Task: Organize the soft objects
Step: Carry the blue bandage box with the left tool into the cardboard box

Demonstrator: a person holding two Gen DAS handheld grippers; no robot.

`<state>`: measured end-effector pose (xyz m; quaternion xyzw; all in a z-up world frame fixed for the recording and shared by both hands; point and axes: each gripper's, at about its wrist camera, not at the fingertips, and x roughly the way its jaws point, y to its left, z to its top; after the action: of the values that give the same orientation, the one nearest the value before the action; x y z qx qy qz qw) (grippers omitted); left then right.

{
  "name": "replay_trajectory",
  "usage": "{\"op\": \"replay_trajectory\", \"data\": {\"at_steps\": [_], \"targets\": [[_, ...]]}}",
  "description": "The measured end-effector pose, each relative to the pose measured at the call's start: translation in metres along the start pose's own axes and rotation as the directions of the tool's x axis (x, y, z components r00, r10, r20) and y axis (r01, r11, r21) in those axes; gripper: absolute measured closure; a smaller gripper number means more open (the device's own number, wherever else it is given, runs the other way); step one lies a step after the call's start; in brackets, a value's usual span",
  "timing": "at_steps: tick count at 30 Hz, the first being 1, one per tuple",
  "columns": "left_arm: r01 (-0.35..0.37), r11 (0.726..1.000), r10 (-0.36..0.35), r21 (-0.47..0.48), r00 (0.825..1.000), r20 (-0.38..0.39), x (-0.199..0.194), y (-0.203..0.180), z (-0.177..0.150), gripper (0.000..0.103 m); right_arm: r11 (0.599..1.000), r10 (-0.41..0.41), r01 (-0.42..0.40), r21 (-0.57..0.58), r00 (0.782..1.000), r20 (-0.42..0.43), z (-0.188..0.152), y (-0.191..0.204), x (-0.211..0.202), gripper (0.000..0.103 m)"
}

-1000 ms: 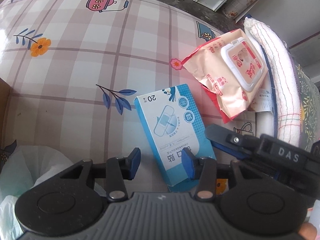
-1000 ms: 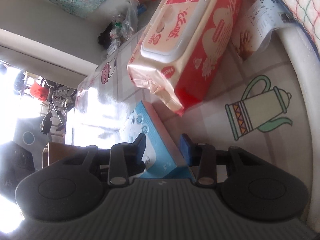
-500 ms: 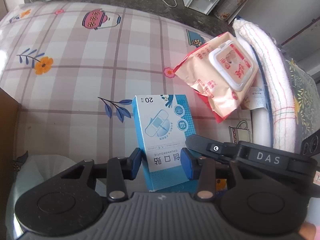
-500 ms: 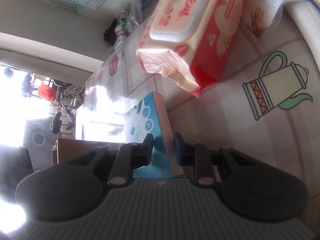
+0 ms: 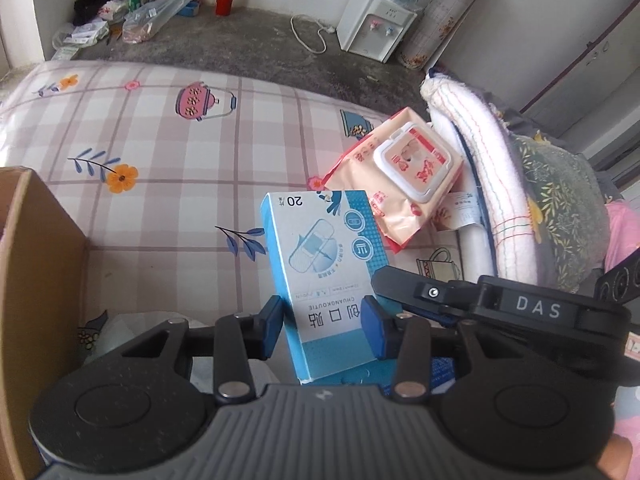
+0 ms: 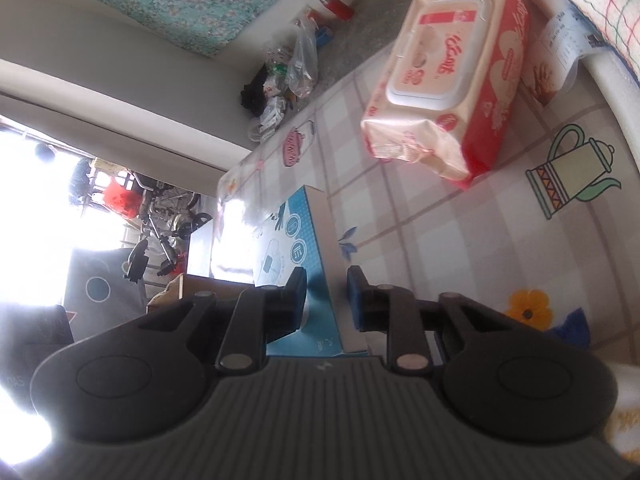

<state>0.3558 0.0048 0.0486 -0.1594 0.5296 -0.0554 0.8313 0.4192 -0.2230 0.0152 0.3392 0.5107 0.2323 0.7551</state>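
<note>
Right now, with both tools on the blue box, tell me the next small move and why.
Probably carry the blue box sideways toward the cardboard box at the left edge. Both the left tool and the right tool clamp it, it is tilted up off the checked cloth, and the wipes pack lies clear behind.

Glossy cardboard plaster box

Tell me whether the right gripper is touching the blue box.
Touching. In the right wrist view the right gripper has both pads pressed on the thin sides of the blue box, with no gap visible; the left wrist view shows its finger on the box edge.
</note>
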Motion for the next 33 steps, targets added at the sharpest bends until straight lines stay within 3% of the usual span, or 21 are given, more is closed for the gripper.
{"op": "replay_trajectory", "data": {"at_steps": [9, 16, 25, 33], "targets": [[0.046, 0.999, -0.045, -0.002, 0.996, 0.082, -0.073, 0.024, -0.015, 0.060, 0.994, 0.000, 0.005, -0.110, 0.999, 0.048, -0.032, 0.076, -0.036, 0.082], [0.037, 0.998, -0.027, -0.057, 0.984, 0.176, -0.141, 0.079, -0.031, 0.060, 0.974, 0.033, -0.026, -0.226, 0.999, 0.028, -0.069, 0.161, -0.031, 0.082], [-0.035, 0.982, 0.082, -0.185, 0.965, 0.250, -0.198, 0.190, -0.047, 0.060, 0.942, 0.074, -0.108, -0.317, 0.990, -0.118, -0.122, 0.260, 0.047, 0.082], [-0.097, 0.953, 0.152, -0.288, 0.973, 0.176, -0.182, 0.276, -0.043, 0.061, 0.944, 0.015, -0.093, -0.317, 0.970, -0.242, -0.156, 0.295, 0.139, 0.081]]}}
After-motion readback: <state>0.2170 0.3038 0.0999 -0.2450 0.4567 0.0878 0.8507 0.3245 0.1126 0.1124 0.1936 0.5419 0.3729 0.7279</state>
